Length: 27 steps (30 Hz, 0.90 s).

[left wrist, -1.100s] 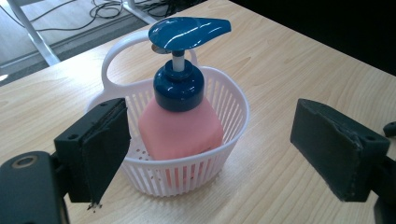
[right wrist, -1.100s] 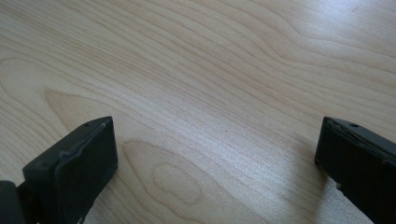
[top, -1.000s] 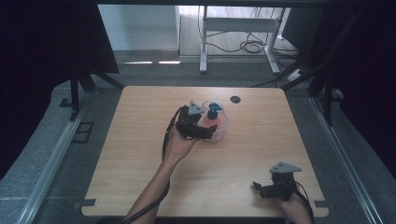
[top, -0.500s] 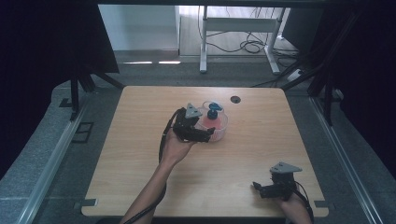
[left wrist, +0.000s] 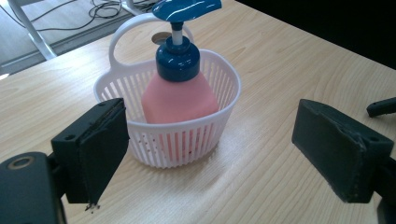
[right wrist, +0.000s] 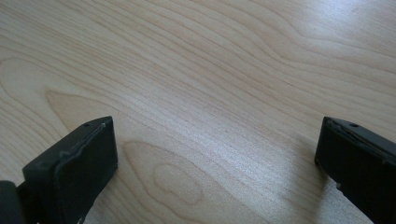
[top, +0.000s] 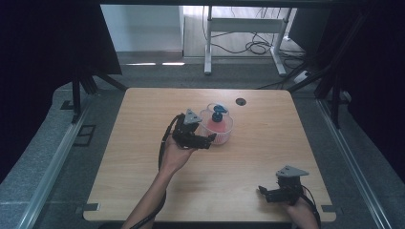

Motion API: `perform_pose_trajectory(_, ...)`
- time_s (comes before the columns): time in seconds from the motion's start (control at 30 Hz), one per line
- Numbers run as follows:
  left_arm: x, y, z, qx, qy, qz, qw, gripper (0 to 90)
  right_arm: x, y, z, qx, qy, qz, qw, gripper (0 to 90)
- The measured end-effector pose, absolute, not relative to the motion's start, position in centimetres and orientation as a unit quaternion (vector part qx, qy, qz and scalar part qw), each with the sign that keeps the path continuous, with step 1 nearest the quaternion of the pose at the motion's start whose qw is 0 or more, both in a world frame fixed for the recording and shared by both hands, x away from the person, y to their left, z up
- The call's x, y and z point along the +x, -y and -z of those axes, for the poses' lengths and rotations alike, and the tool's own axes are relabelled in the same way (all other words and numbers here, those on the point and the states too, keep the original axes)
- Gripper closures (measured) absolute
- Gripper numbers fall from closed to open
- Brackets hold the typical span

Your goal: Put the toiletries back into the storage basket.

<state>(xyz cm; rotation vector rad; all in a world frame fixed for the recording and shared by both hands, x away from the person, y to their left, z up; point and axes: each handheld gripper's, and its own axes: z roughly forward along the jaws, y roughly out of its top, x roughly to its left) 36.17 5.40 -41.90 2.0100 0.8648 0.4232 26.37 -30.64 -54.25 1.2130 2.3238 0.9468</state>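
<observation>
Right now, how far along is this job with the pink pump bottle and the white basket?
Already done: the pink pump bottle with the blue pump top stands upright inside the white slotted plastic basket. In hand: the left gripper faces the basket with its jaws wide open, gripping nothing. Left: probably closing on the basket or bottle. The right gripper rests open on the wooden table, idle.
</observation>
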Motion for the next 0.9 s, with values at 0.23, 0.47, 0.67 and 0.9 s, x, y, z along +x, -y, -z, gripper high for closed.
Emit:
perform_pose_trajectory(0.23,35.5,-6.4,42.1,0.808,-0.353,-0.173,0.440,10.8,26.4,30.6,54.2,0.428,-0.821,-0.334,0.176,0.0)
perform_pose_trajectory(0.47,34.8,-7.5,42.2,0.805,-0.357,-0.174,0.440,10.8,26.4,30.6,54.2,0.429,-0.821,-0.334,0.176,0.0)
perform_pose_trajectory(0.67,34.1,-8.2,42.3,0.803,-0.359,-0.174,0.442,10.8,26.4,30.6,54.2,0.429,-0.821,-0.334,0.176,0.0)
perform_pose_trajectory(0.9,33.3,-9.0,42.4,0.802,-0.362,-0.172,0.444,10.9,26.4,30.6,54.2,0.429,-0.821,-0.334,0.176,0.0)
